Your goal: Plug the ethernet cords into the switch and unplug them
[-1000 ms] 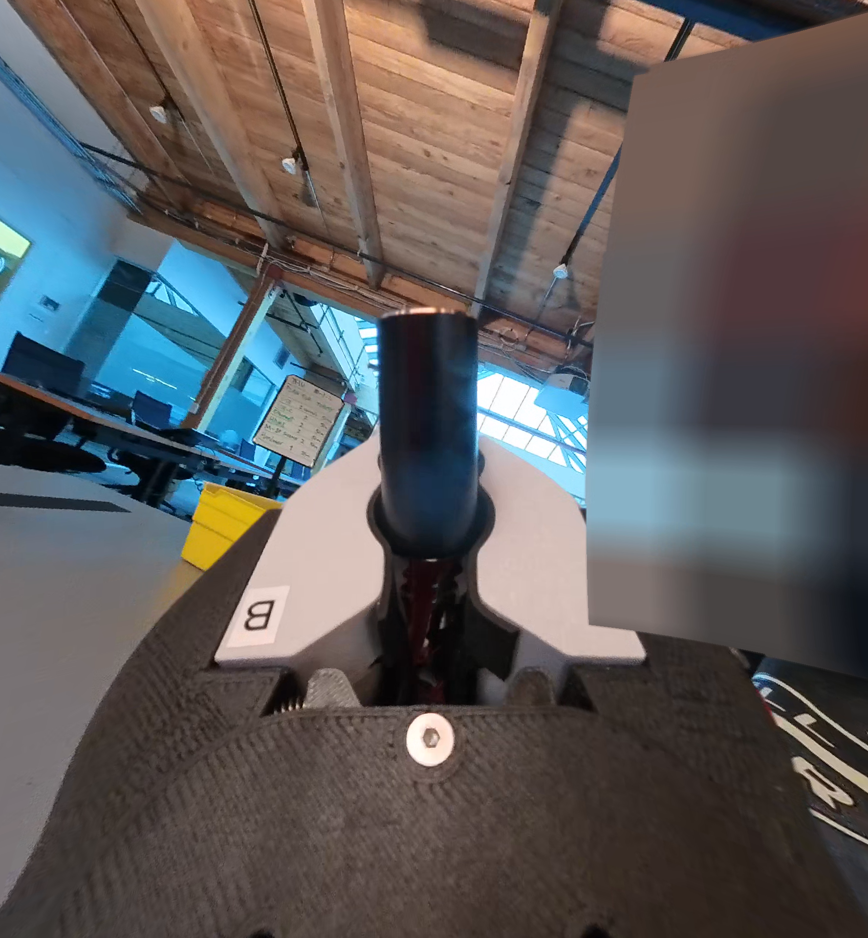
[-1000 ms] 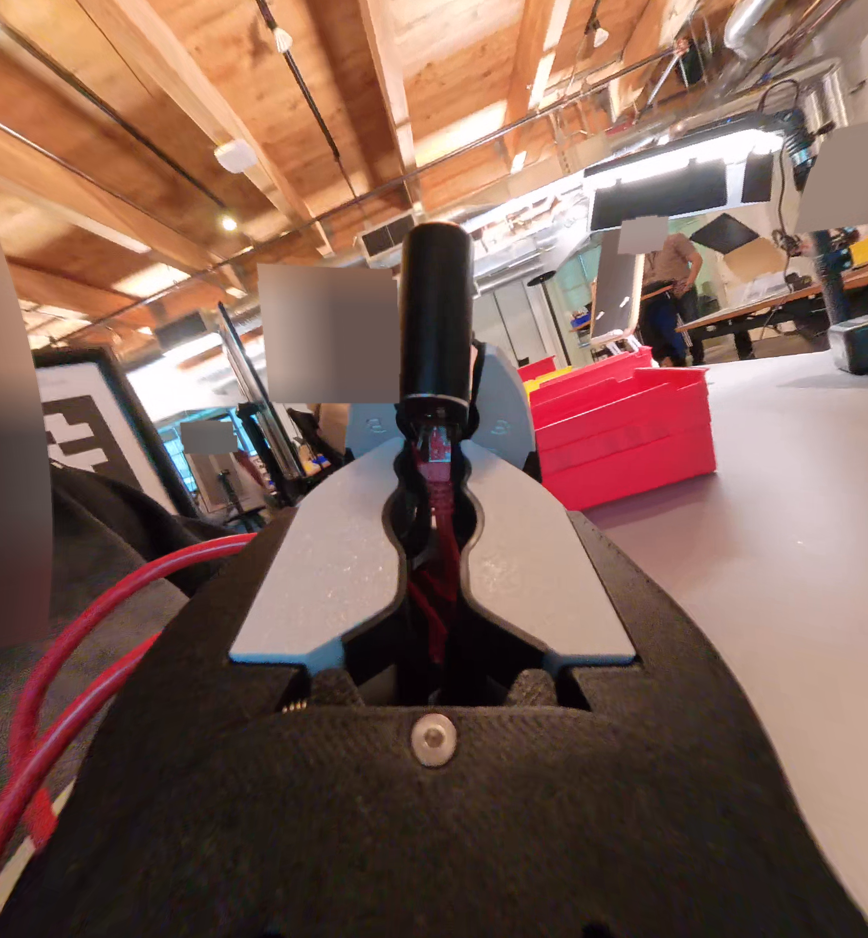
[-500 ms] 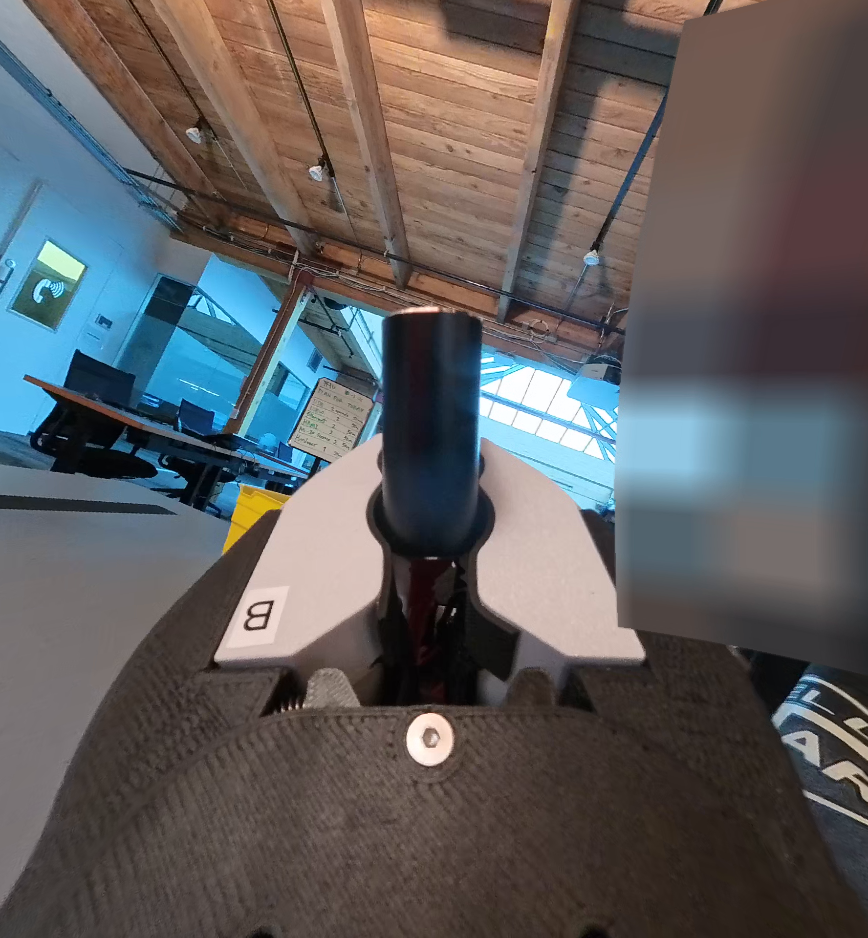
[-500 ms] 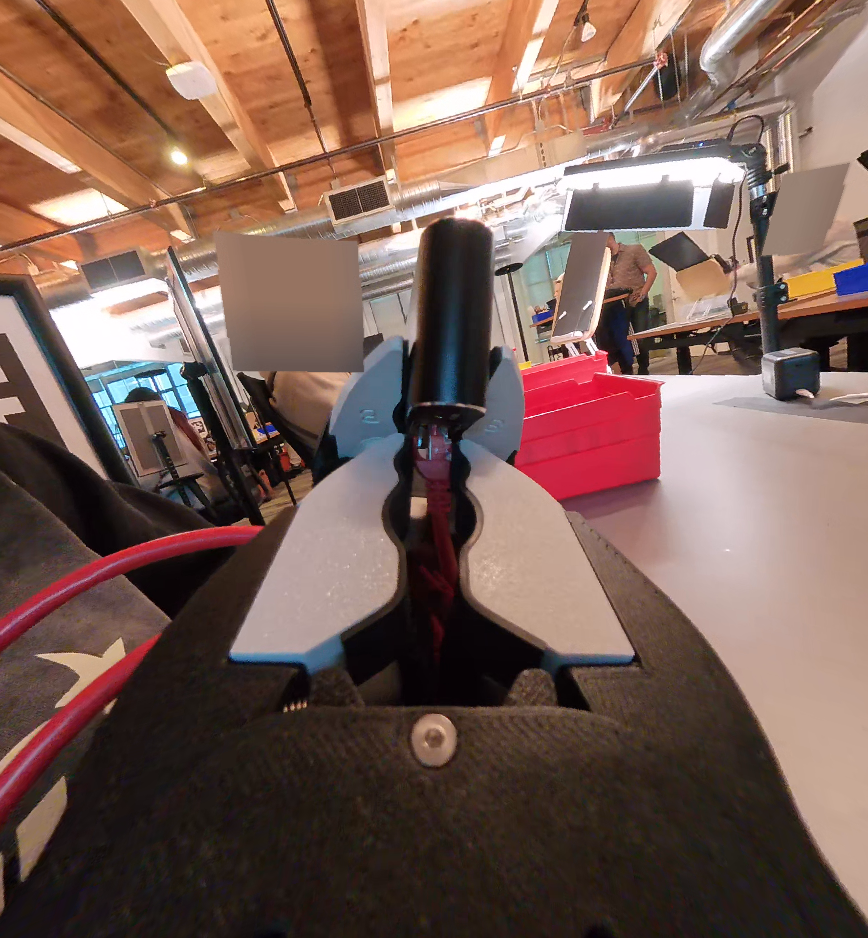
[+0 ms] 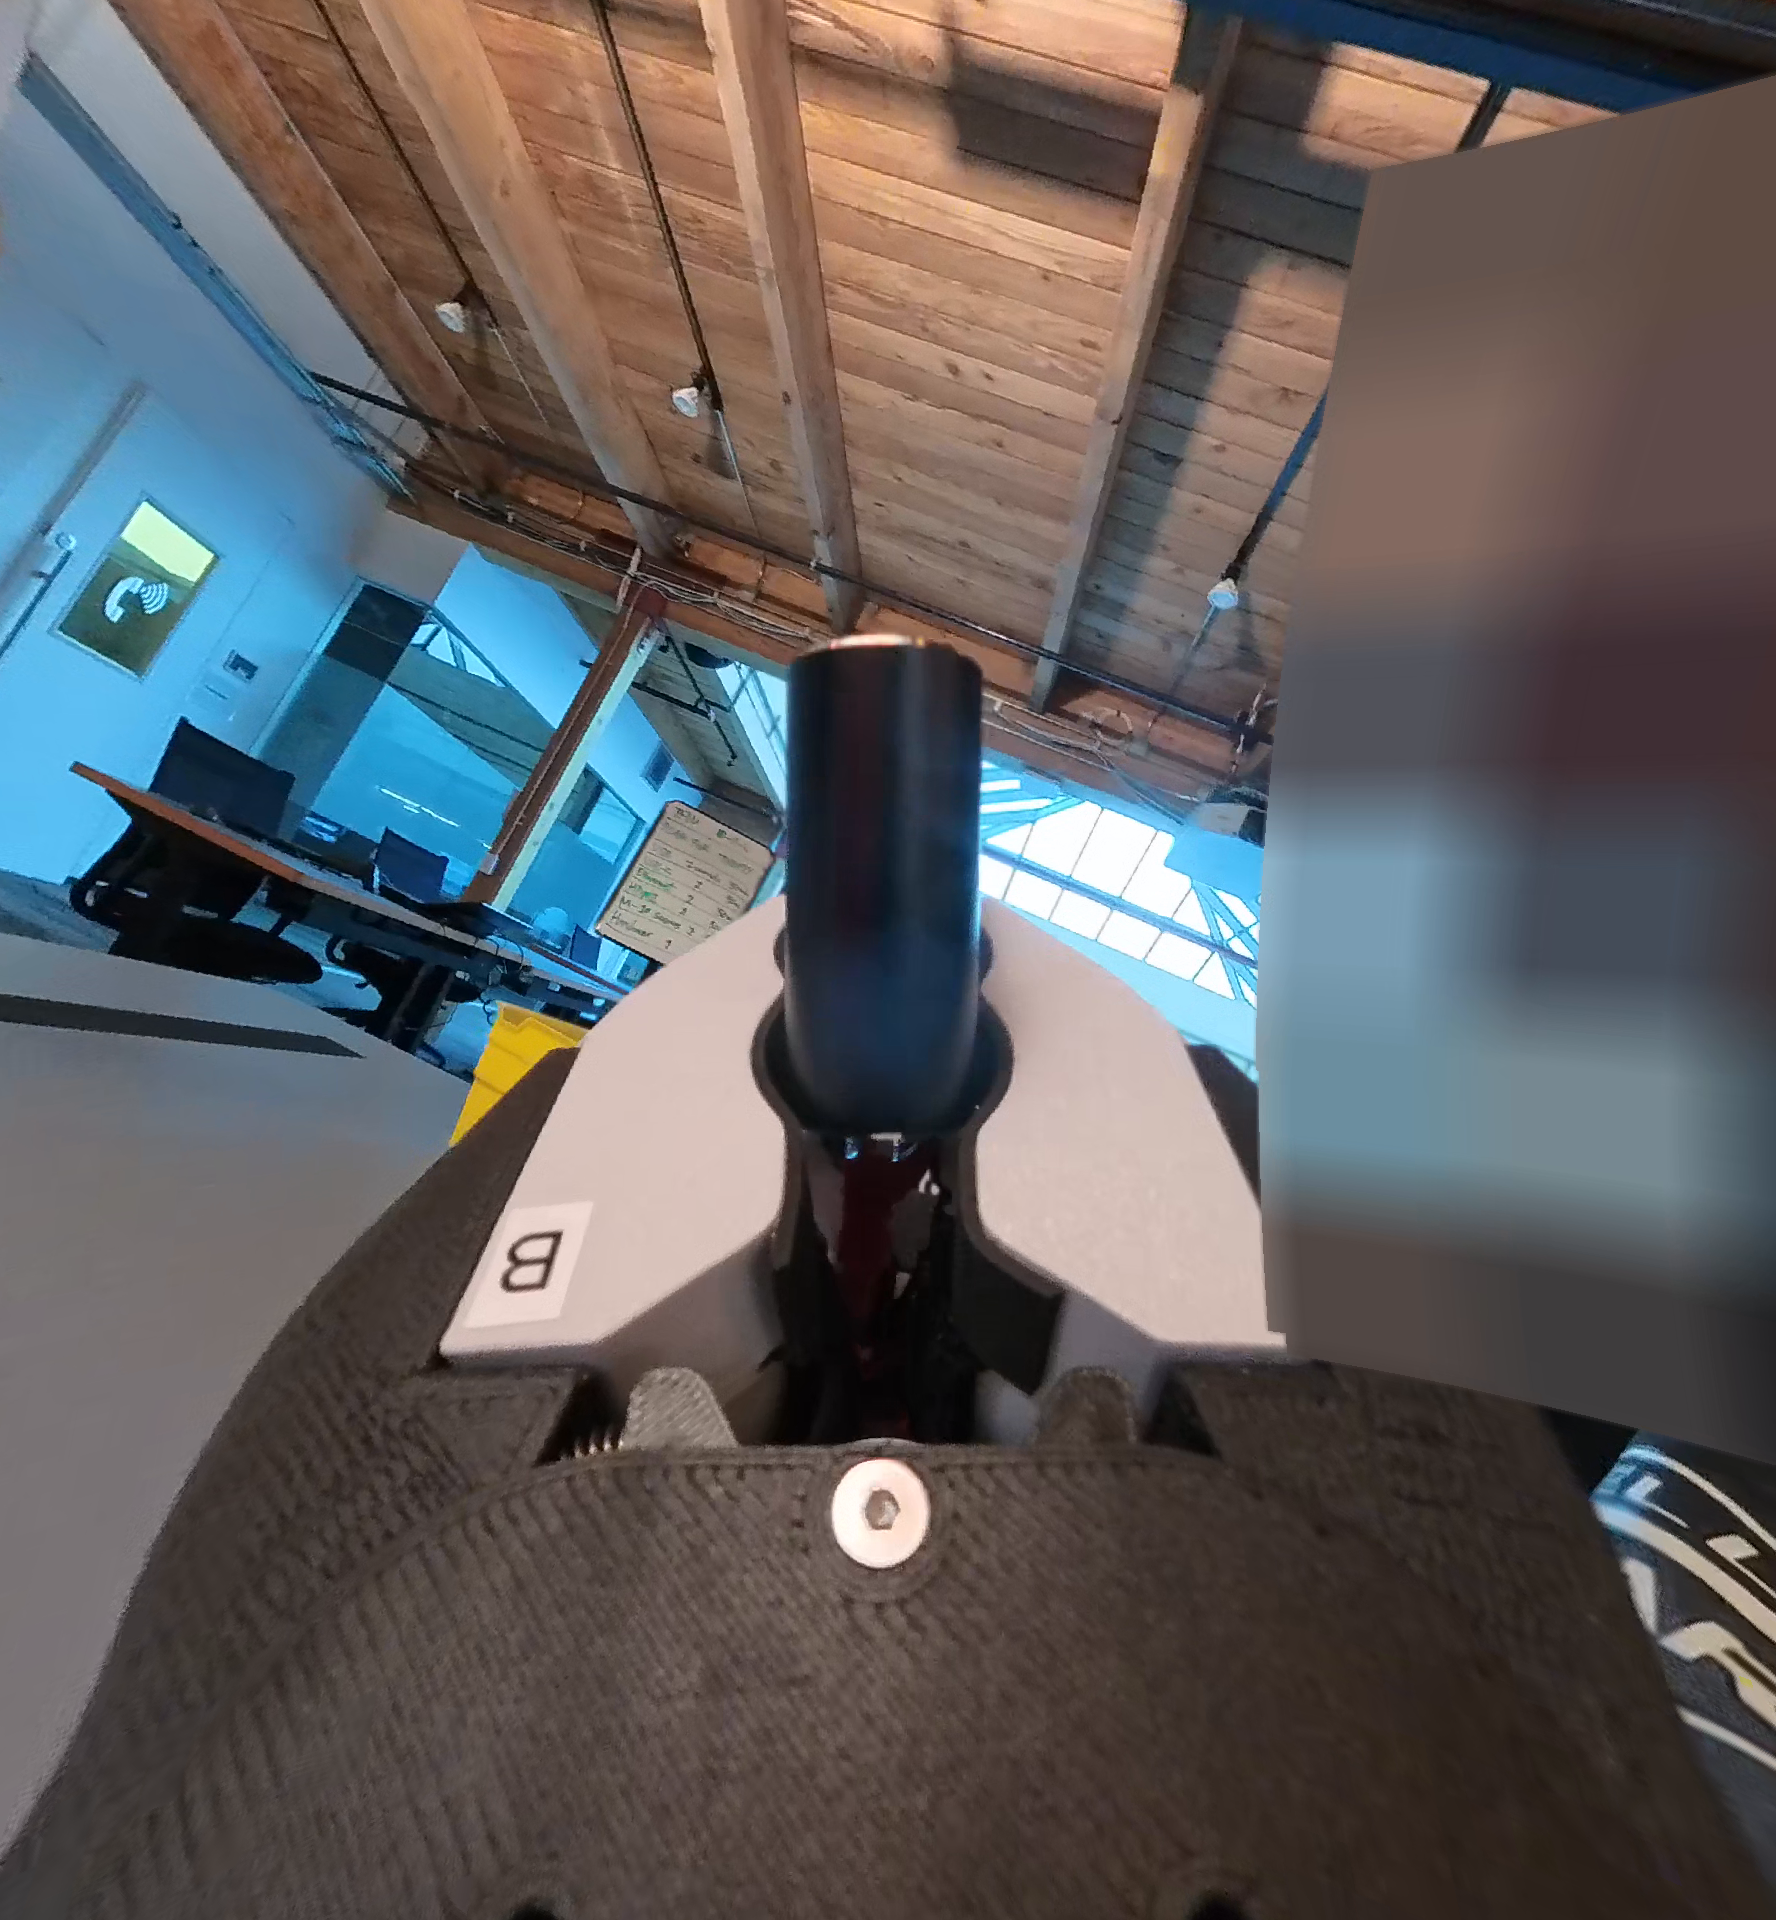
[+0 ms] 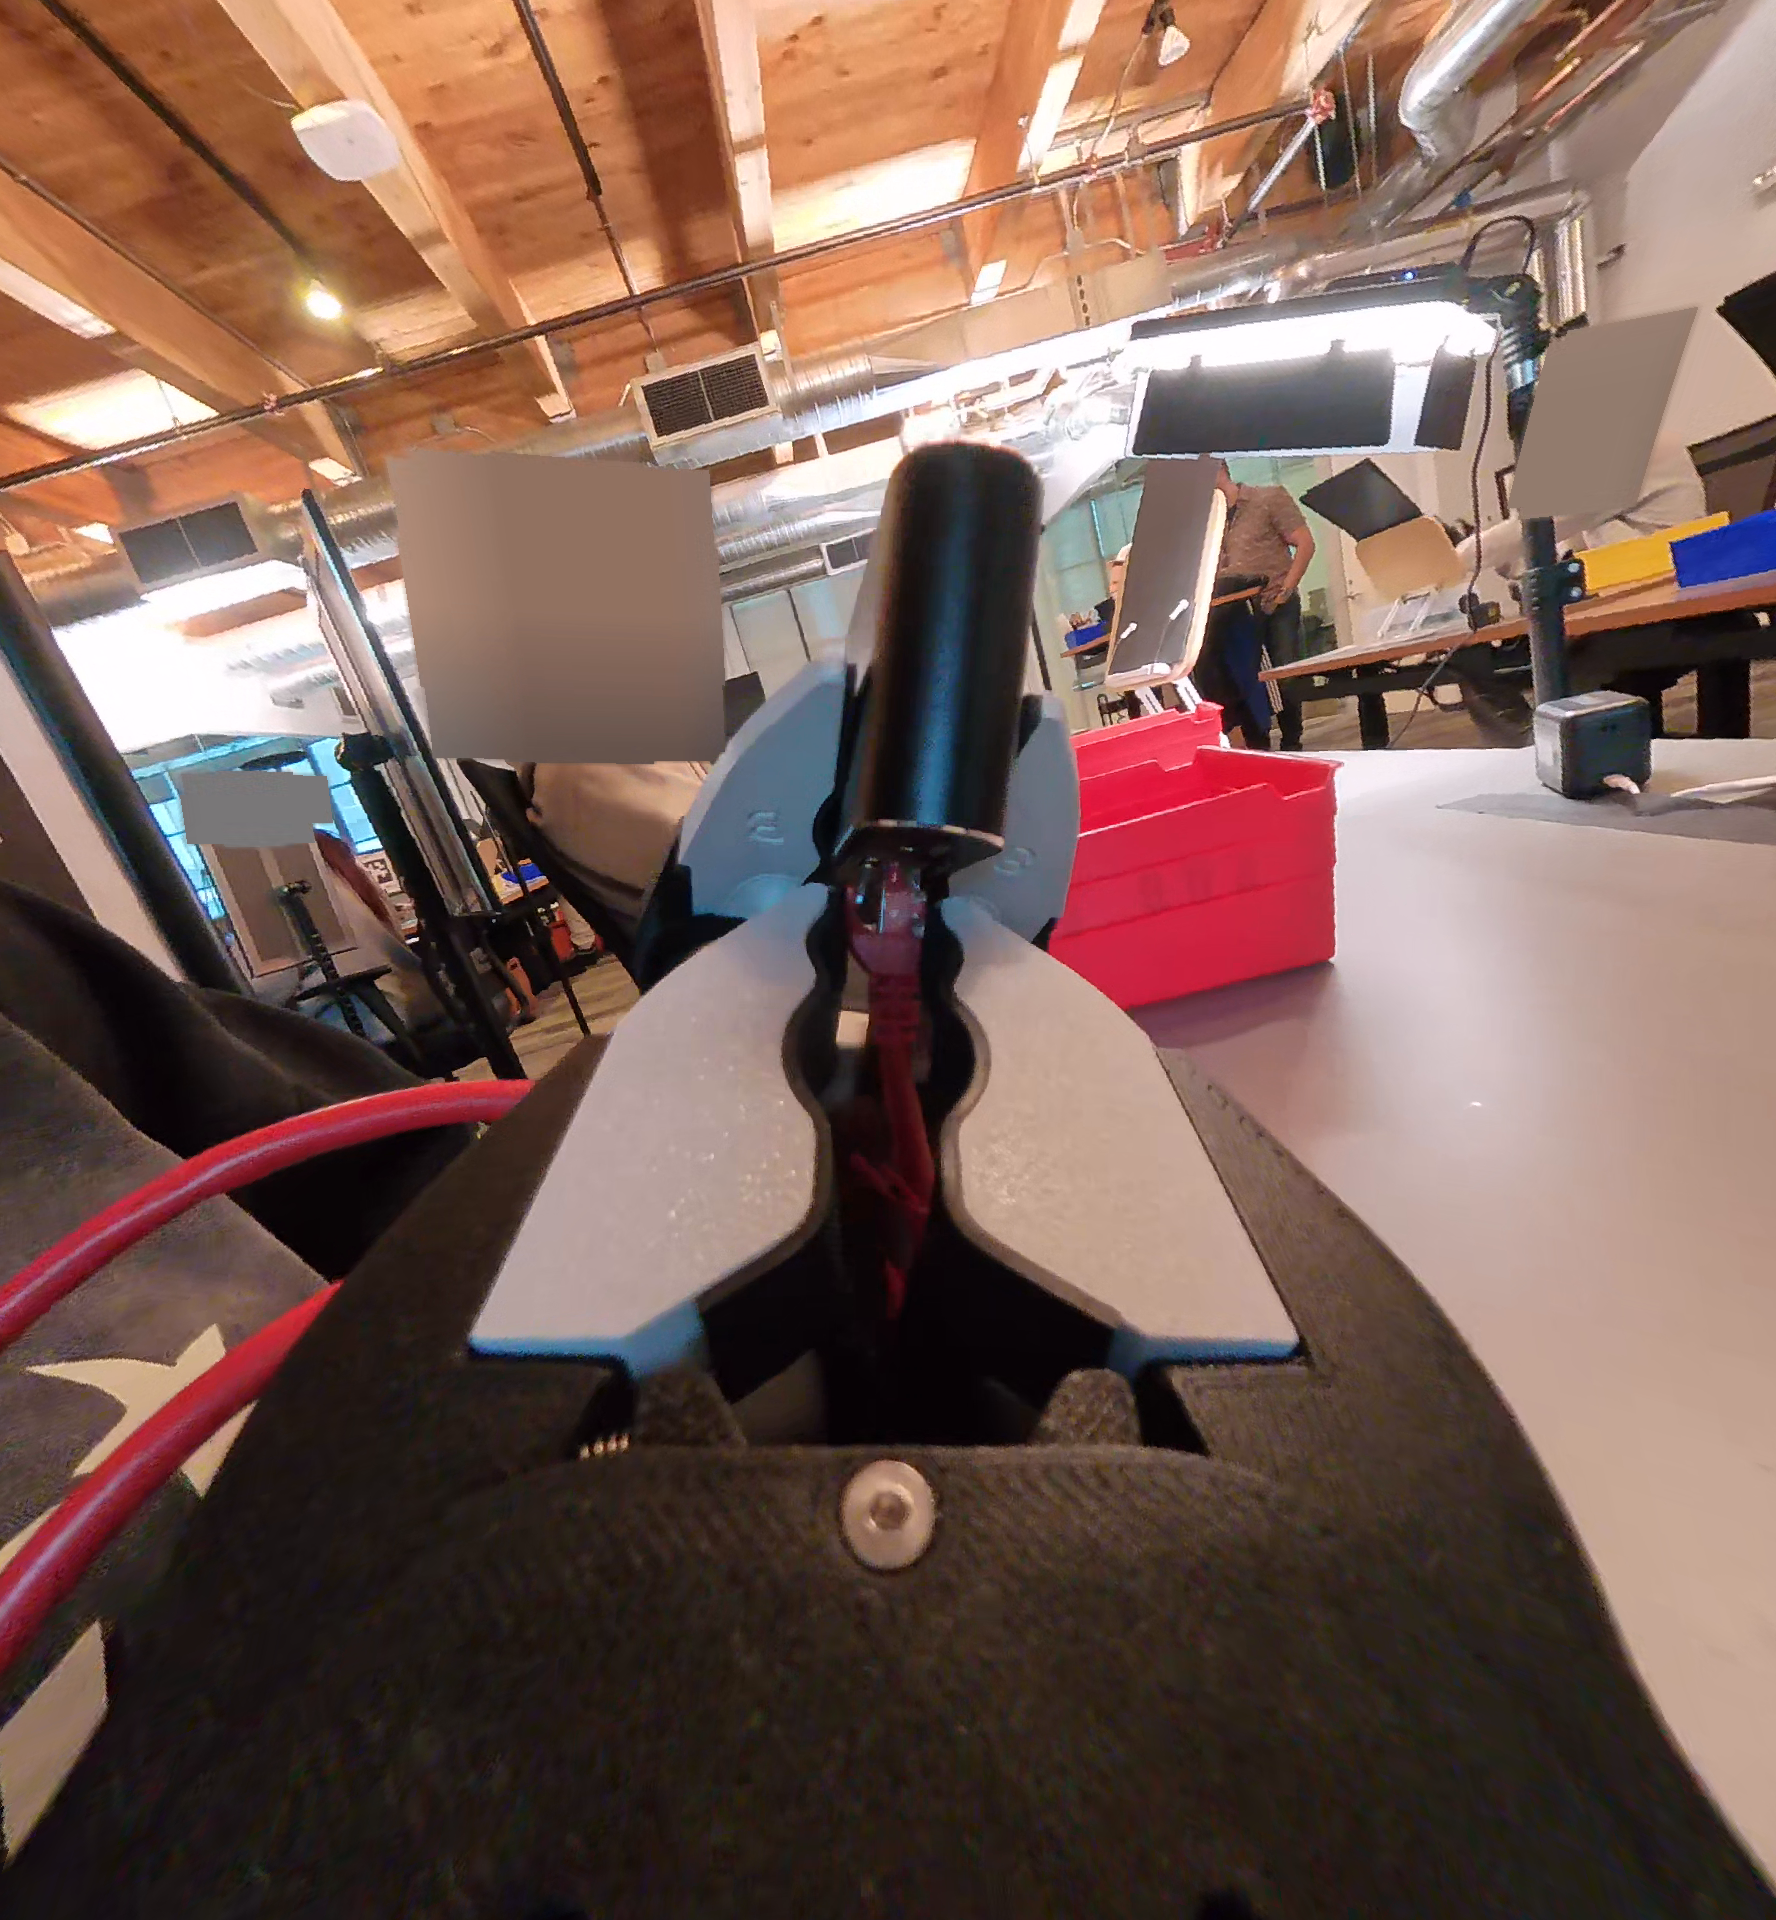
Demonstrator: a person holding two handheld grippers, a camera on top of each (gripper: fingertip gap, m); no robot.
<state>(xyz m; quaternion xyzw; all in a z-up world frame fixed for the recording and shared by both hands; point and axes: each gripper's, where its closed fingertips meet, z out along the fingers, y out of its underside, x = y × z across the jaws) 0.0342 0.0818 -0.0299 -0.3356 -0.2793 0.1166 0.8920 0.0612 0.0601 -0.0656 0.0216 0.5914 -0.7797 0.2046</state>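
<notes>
We count two red cords [image 6: 136,1226], one black cylinder [image 6: 951,644], two red bins [image 6: 1206,862], one yellow bin [image 5: 515,1060].

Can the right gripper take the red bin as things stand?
Probably not: the right gripper is shut on the red cord, its plug at the black cylinder, and the red bin sits beyond.

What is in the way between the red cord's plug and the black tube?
Nothing visible. In the right wrist view the red cord's plug sits right at the black tube's open end, between the right gripper's fingers, with no object between them.
</notes>
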